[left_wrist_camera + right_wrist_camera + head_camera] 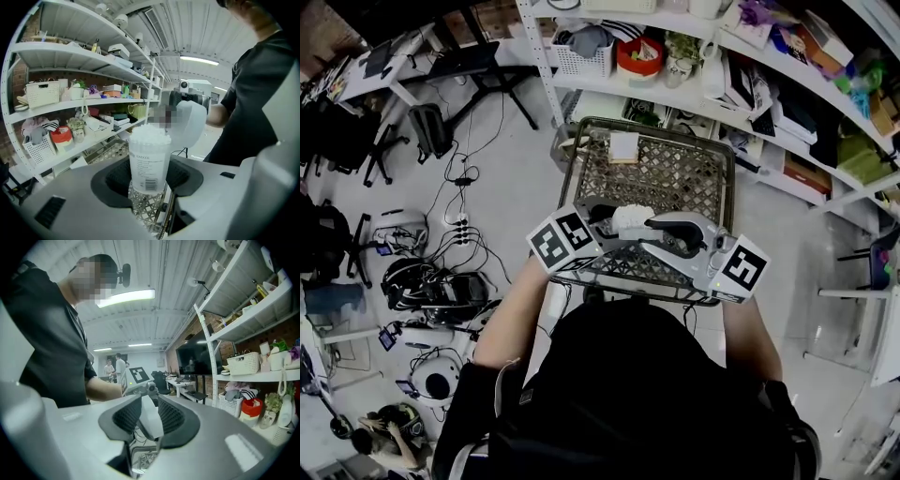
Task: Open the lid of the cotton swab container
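My left gripper is shut on the clear cotton swab container, which stands upright between the dark pads. Its top is uncovered and the white swab tips show. The translucent white lid hangs in the air just right of and above the container's mouth, apart from it. In the right gripper view my right gripper is shut on that lid, which sits edge-on between the ribbed pads. In the head view both grippers meet over a wire cart, with the container between them.
A metal mesh shopping cart stands directly below the grippers. Loaded shelves run along the far and right side. Cables and gear lie on the floor at the left. The left gripper's marker cube faces the right gripper.
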Motion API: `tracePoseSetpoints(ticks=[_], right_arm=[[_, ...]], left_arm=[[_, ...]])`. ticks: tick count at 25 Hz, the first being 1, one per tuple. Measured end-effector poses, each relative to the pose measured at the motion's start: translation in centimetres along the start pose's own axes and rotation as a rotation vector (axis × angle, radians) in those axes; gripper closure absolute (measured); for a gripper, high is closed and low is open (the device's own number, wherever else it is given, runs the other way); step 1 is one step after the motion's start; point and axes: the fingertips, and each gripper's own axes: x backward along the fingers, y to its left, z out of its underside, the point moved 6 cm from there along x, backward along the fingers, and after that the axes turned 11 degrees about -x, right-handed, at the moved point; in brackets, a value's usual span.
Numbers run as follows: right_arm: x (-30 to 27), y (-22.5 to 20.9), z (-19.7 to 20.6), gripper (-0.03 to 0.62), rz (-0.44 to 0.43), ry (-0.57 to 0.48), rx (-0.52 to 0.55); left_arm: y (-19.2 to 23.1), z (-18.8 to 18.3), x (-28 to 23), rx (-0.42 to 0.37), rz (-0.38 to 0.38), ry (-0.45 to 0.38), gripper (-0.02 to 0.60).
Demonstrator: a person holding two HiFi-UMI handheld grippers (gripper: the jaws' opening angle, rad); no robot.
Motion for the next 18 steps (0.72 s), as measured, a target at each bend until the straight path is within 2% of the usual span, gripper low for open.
tracePoseSetpoints(ticks=[3, 7, 13, 18], right_arm=[[0.4, 0.3, -0.5, 0.469, 0.012, -0.041, -0.015], [1.9, 0.3, -1.9, 0.462, 0.031, -0.157, -0.063], [4.8, -0.9, -4.1, 0.466, 0.095, -0.309, -0.146], [6.7, -2.5, -4.1, 0.559, 0.227, -0.3, -0.137]], left_arm=[[0.0, -0.6, 0.5, -0.011, -0.039, -0.004, 0.383], [-0.3, -1.5, 1.0, -0.026, -0.09, -0.012, 0.383], [0.0, -1.6, 2.0, 0.02, -0.161, -0.03, 0.383], [0.8, -2.0, 4.0, 0.066, -0.279, -0.053, 0.383]])
